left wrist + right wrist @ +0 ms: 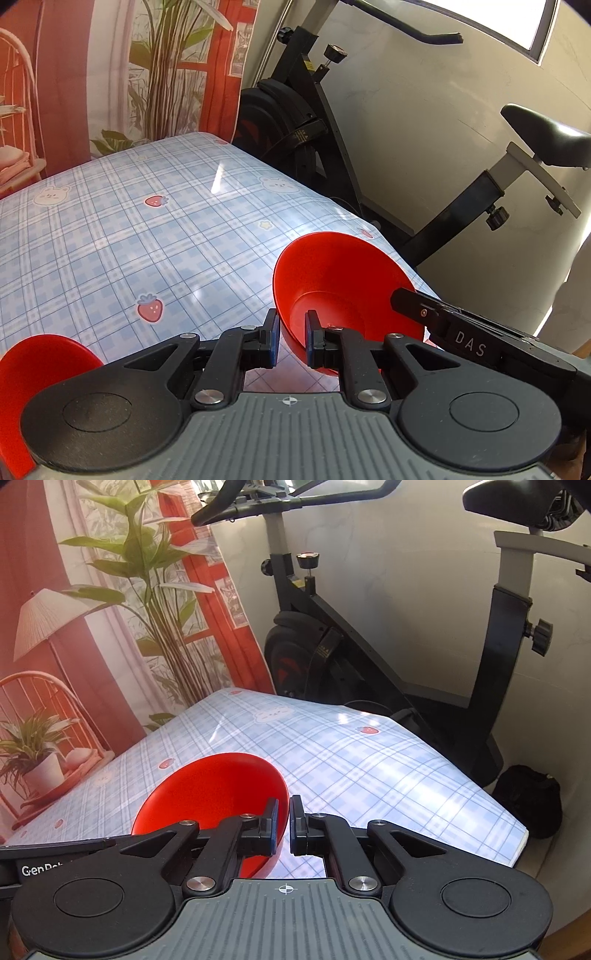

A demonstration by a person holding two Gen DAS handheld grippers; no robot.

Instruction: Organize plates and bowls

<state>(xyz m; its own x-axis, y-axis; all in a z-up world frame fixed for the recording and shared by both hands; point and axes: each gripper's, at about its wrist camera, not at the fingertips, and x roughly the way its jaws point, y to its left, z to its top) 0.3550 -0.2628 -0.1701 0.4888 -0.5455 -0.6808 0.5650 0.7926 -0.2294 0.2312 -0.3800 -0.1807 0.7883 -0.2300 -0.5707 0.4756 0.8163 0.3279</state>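
A red bowl [332,280] is held tilted above the checked tablecloth [122,229] near the table's right edge. My left gripper [293,338] is shut on its left rim. My right gripper [283,825] is shut on the same red bowl [218,790] at its right rim; its black finger also shows in the left wrist view [417,306]. A second red bowl [33,373] sits at the lower left of the left wrist view, partly hidden by the gripper body.
A black exercise bike [317,122] stands just past the table's right edge, also in the right wrist view [369,635]. A printed backdrop with plants [110,627] hangs behind the table. A black bag [528,797] lies on the floor at the right.
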